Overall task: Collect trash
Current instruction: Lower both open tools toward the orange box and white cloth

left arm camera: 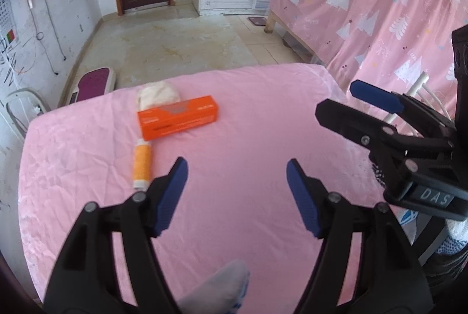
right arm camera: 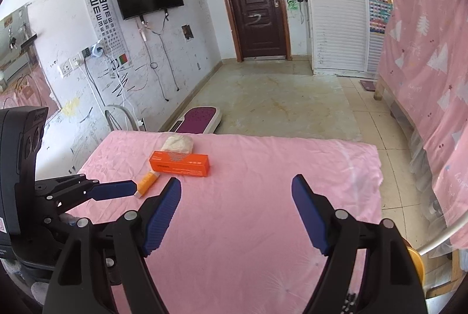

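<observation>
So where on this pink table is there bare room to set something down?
The near half of the pink tablecloth is bare, below both open grippers, left gripper and right gripper. The far right side, right of the orange box, is bare too. The far left is crowded: box, orange tube and white wad huddle together.

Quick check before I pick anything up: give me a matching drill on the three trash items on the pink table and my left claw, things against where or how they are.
Things:
1. flat orange cardboard box
2. small orange-and-white plastic tube
3. crumpled white paper wad
4. left claw

Places or states:
A. behind the box, touching its far edge
B. open, holding nothing
C. between the wad and the tube
D. nearest the left claw, in front of the box

Pairs: 1-C, 2-D, 3-A, 4-B
</observation>
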